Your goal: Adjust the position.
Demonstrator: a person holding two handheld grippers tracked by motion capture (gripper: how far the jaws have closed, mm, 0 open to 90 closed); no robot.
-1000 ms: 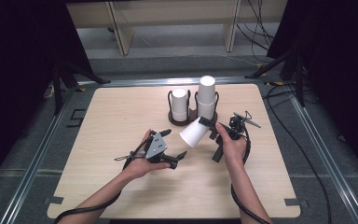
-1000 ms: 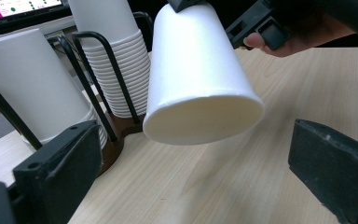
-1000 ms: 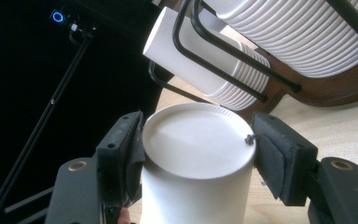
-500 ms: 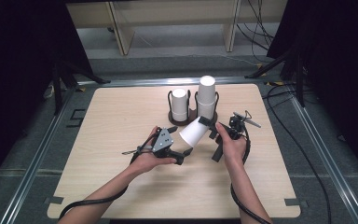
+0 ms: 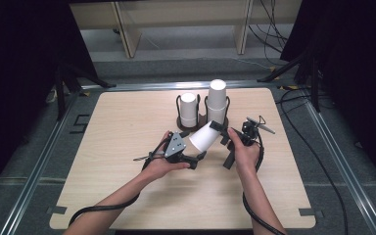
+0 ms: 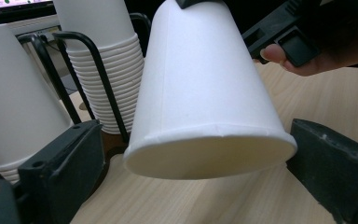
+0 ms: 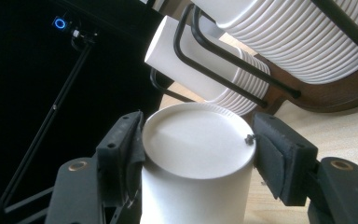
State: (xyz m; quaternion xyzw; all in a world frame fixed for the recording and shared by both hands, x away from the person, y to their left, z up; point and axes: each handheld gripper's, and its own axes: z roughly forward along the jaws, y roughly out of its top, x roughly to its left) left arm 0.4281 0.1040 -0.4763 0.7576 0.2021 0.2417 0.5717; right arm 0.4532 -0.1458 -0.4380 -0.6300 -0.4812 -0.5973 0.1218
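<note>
A white paper cup (image 5: pixel 203 138) hangs tilted above the table, mouth toward my left gripper. My right gripper (image 5: pixel 218 133) is shut on the cup's closed base (image 7: pixel 196 140), one pad on each side. My left gripper (image 5: pixel 194 147) is open, with the cup's rim (image 6: pixel 209 156) between its jaws. Those jaws have just been closing a little. The right jaw sits close to the rim, while a gap remains at the left jaw. Two stacks of white cups, a short stack (image 5: pixel 188 107) and a tall stack (image 5: pixel 217 99), stand upside down in a black wire holder (image 5: pixel 200 121) just behind.
The wooden table (image 5: pixel 127 127) has bare room to the left and in front of the hands. The wire holder's posts (image 6: pixel 98 70) stand close behind the held cup. A cable (image 5: pixel 259 156) trails from my right gripper, and dark stands and cables lie beyond the table's edges.
My left gripper has moved right toward the cup, so its jaws now flank the cup's mouth. The right hand and the cup have stayed still.
</note>
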